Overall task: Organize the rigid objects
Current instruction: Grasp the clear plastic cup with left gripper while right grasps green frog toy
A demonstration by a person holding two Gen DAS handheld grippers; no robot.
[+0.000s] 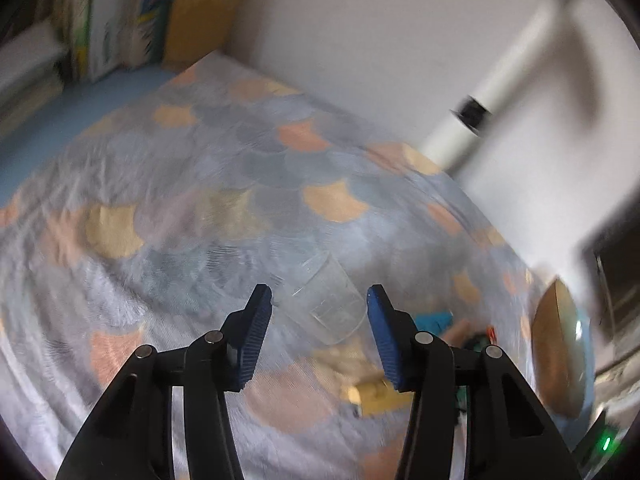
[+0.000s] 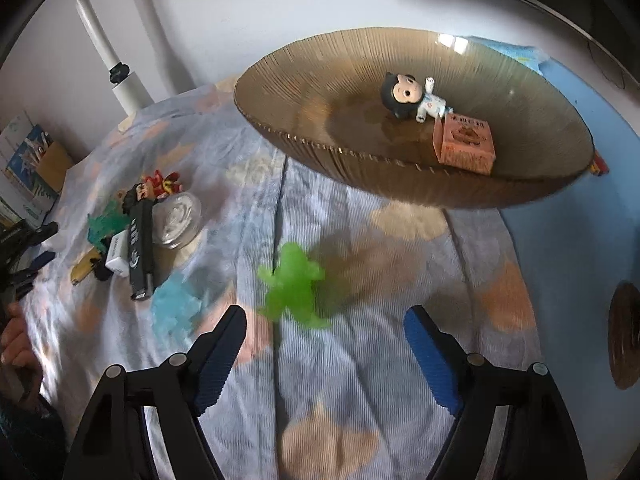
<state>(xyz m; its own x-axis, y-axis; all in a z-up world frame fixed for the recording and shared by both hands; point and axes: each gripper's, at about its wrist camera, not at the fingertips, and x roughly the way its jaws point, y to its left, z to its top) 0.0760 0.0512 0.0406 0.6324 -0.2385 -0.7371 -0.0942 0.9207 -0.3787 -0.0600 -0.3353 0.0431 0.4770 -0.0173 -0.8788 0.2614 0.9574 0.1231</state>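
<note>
The right view shows most. A big brown bowl (image 2: 304,92) sits on the patterned cloth (image 2: 360,360) by the wall. Two things lie in the bowl: one doll (image 2: 404,94) with black hair, and one pink box (image 2: 466,142) just beside it. A green frog (image 2: 294,286) lies on the cloth in front of the right gripper (image 2: 324,344). The gripper's blue pads stand wide apart and hold nothing; the frog is just past the tips, not between them. Far to the left is a pile of small things: one black bar (image 2: 141,248), one white block (image 2: 118,258), one red toy (image 2: 164,184) and one glass dish (image 2: 178,220).

The left view is blurry. It shows a clear glass cup (image 1: 326,300) lying on the cloth, which is hard to spot in the other view. The left gripper (image 1: 320,320) has its pads partly open on each side of the cup. I cannot tell if they touch it. Only an edge of the bowl (image 1: 554,348) shows at the right. A stack of books (image 1: 116,24) stands at the far end.
</note>
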